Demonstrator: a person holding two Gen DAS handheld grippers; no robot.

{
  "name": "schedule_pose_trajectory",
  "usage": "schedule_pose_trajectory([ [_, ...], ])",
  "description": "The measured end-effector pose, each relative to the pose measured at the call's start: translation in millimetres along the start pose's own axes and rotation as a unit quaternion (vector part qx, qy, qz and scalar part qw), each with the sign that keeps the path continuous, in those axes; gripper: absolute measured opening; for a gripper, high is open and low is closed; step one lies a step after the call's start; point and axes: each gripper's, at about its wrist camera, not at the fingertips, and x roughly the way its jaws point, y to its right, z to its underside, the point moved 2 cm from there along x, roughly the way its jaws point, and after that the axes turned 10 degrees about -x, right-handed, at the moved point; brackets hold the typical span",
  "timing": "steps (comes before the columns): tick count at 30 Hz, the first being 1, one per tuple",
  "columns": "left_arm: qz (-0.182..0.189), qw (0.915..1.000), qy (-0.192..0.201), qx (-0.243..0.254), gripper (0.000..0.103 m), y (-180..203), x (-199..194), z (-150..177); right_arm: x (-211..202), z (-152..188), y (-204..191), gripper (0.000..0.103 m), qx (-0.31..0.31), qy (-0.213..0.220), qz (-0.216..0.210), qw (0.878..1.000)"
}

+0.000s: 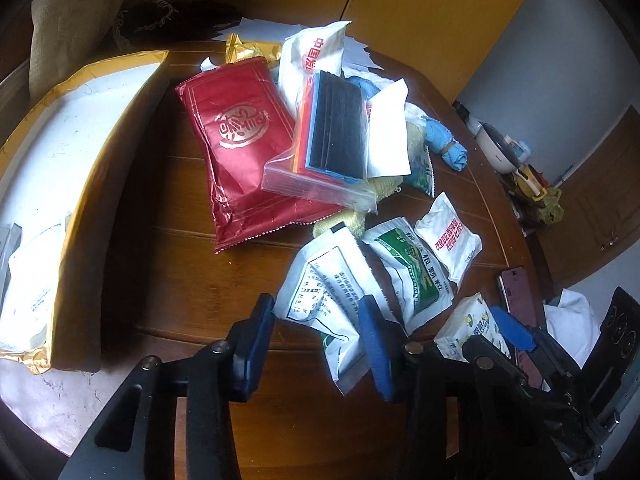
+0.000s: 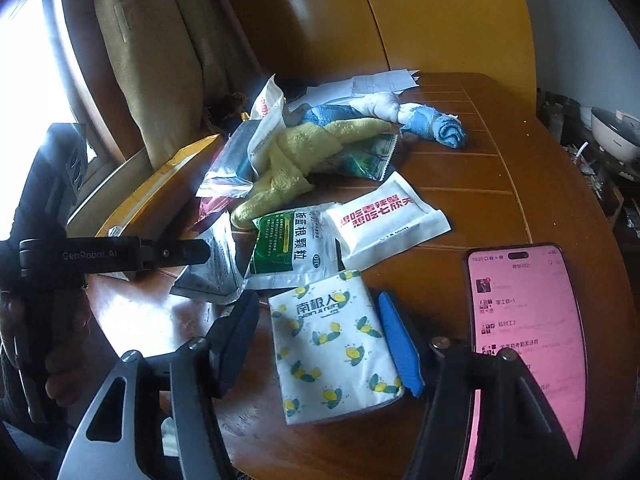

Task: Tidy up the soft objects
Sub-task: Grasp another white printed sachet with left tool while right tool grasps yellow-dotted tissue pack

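My left gripper (image 1: 320, 332) is open, its fingers either side of a white printed sachet (image 1: 320, 300) on the round wooden table (image 1: 180, 280). My right gripper (image 2: 320, 344) is open around a tissue pack with lemon print (image 2: 332, 344), which lies flat on the table; it also shows in the left wrist view (image 1: 472, 328). Beyond lie a green-and-white sachet (image 2: 296, 244), a white pack with red letters (image 2: 384, 216), a yellow cloth (image 2: 288, 164), a blue-and-white rolled cloth (image 2: 420, 116), a big red pouch (image 1: 236, 148) and a zip bag of coloured sheets (image 1: 332, 148).
A phone with a lit pink screen (image 2: 528, 340) lies at the table's right edge beside my right gripper. A yellow-edged box with white packs (image 1: 52, 184) stands at the table's left. Papers (image 2: 380, 80) lie at the back. Curtains and a yellow wall stand behind.
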Motion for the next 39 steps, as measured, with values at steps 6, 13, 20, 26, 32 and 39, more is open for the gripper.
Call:
schedule_pose_trajectory([
  [6,0.003,1.0000,-0.002,-0.001,0.033,0.6,5.3,1.8,7.9,2.6,-9.6,0.060,-0.029,-0.018,0.018,0.999],
  [13,0.018,0.9996,0.014,-0.020,0.023,-9.4,-2.1,-4.1,11.9,1.2,-30.5,0.054,-0.056,-0.015,0.034,0.998],
  [20,0.063,0.9966,0.034,-0.042,0.020,-20.1,-24.0,-14.9,7.4,-6.3,-45.7,0.053,-0.066,0.008,0.021,0.998],
  [26,0.094,0.9920,0.060,-0.060,0.020,-29.2,-44.4,-22.2,4.2,-14.6,-61.2,0.053,-0.077,0.027,0.005,0.997],
  [32,0.110,0.9861,0.093,-0.082,0.020,-43.8,-66.4,-31.7,-1.3,-25.6,-76.9,0.053,-0.089,0.051,-0.016,0.995],
  [39,0.121,0.9798,0.118,-0.107,0.020,-65.4,-86.3,-39.6,9.1,-43.7,-90.9,0.053,-0.085,0.054,-0.058,0.993],
])
